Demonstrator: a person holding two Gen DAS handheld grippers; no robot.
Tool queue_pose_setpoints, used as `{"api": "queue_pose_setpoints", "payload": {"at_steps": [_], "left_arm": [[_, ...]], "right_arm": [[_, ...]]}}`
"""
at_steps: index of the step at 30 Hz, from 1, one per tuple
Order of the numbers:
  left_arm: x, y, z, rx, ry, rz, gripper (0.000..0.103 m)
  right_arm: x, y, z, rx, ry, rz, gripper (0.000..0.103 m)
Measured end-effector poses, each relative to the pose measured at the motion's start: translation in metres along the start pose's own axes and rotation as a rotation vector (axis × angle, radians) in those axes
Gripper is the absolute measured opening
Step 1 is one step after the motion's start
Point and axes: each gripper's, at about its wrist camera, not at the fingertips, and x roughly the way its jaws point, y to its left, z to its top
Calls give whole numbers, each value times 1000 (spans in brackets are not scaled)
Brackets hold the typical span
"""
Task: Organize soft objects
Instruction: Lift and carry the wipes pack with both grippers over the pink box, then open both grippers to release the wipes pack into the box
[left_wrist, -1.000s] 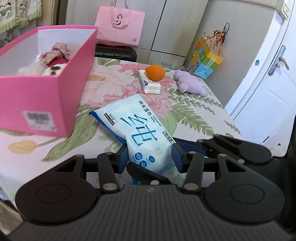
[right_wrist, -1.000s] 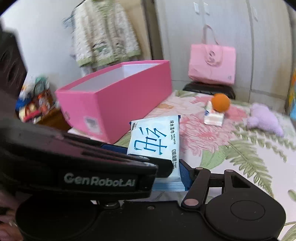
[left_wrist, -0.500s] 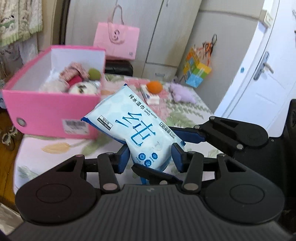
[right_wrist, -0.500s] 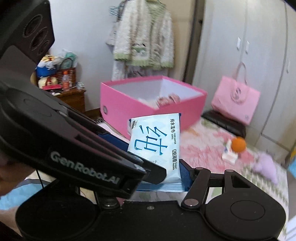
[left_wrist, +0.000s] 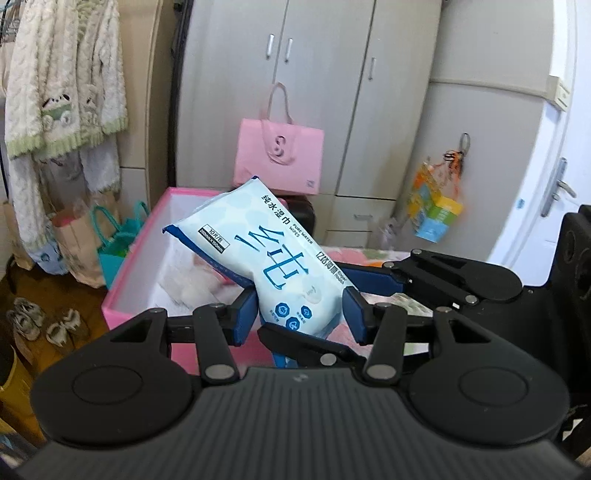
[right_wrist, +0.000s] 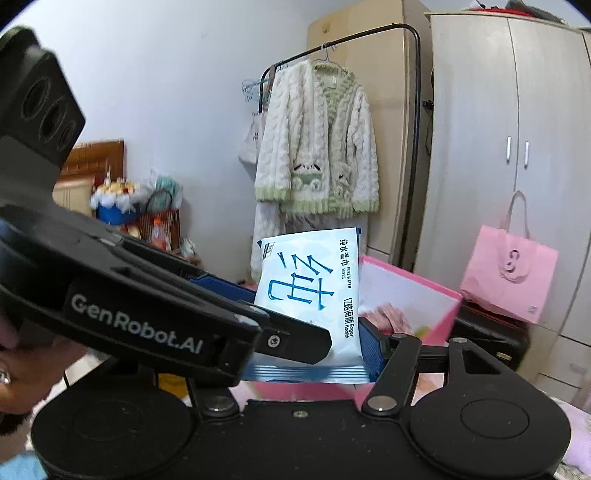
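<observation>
A light-blue pack of wet wipes (left_wrist: 273, 258) is held up in the air by both grippers. My left gripper (left_wrist: 299, 317) is shut on its lower end, with the blue pads against both sides. My right gripper (right_wrist: 310, 350) is also shut on the pack (right_wrist: 310, 291). It reaches in from the right in the left wrist view, where one of its blue fingers (left_wrist: 373, 275) shows. The open pink box (left_wrist: 147, 258) stands just behind and below the pack, with pale soft things blurred inside. In the right wrist view the left gripper's body crosses the left side and hides one pad.
A pink tote bag (left_wrist: 279, 162) stands on a dark case before the grey wardrobe. Knitted cardigans (right_wrist: 314, 147) hang on a rack at the left. Bags and shoes lie on the floor left of the box. A white door (left_wrist: 546, 184) is at the right.
Both grippers have lifted the wipes pack off the floral bedspread and carried it up toward the pink box. The orange ball, tissue pack and purple plush have dropped out of view.
</observation>
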Motion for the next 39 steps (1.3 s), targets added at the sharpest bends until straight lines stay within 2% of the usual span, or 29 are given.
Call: {"api": "queue_pose_setpoints", "payload": {"at_steps": [5,7,10,14,18,22,25,28,30,39], "left_arm": [[32,26,23,-34,25,7,48],[45,41,28,-79,8,9,48],[66,64,24,-166,-10,11,48],[91,83,17,-234,25,14,48],[111,92,12,-248,83,13,48],[122,94,7,-268,89,58,49],[125,98,7,-292,96,74,52],[117,86,7,-203,45,178,53],[106,78,6,-155,8,218,53],[55,46,10,-46,-47,156,57]], "right_arm": [[41,-14,9,13,2,20,68],[60,-25,16,40,21,34,68],[91,-36,20,43,68,48,68],[123,-47,14,71,140,85,69],[137,-60,2,126,205,113,69],[151,-60,-5,130,248,131,69],[152,-61,-2,118,267,135,70],[150,-64,0,122,285,144,70],[142,-69,0,130,293,161,70],[70,-91,3,180,233,185,70]]}}
